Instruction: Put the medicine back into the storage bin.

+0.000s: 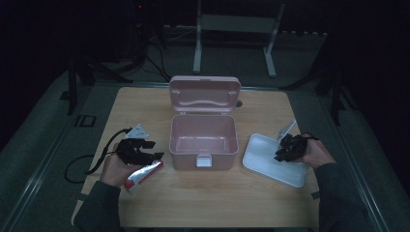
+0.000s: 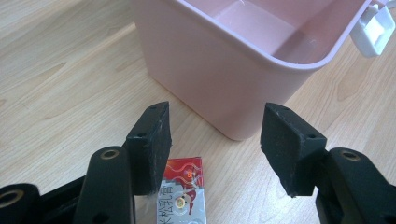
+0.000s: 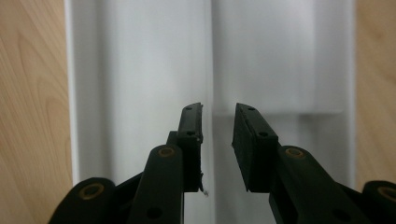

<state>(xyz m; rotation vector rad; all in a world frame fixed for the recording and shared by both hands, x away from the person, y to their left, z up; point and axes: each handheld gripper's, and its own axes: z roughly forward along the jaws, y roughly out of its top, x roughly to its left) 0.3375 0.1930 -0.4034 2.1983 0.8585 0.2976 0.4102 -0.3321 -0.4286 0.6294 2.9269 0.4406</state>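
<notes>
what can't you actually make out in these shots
- Red and silver packet: the left gripper view cuts it off at the bottom edge and a jaw overlaps it; its print is too small to read.
- Pink box: floor partly hidden by its front wall in the high view.
- White tray: ends cropped in the right gripper view.

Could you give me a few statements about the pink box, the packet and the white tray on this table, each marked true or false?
1. The pink box stands with its lid open. True.
2. The left gripper is shut on the red and silver packet. False: its jaws stand wide apart, with the packet lying on the table beneath the left-hand jaw.
3. The white tray sits to the right of the pink box. True.
4. The red and silver packet lies inside the pink box. False: it lies on the table outside the box, near its front left corner.
5. The right gripper is over the white tray, its jaws slightly apart. True.
</notes>
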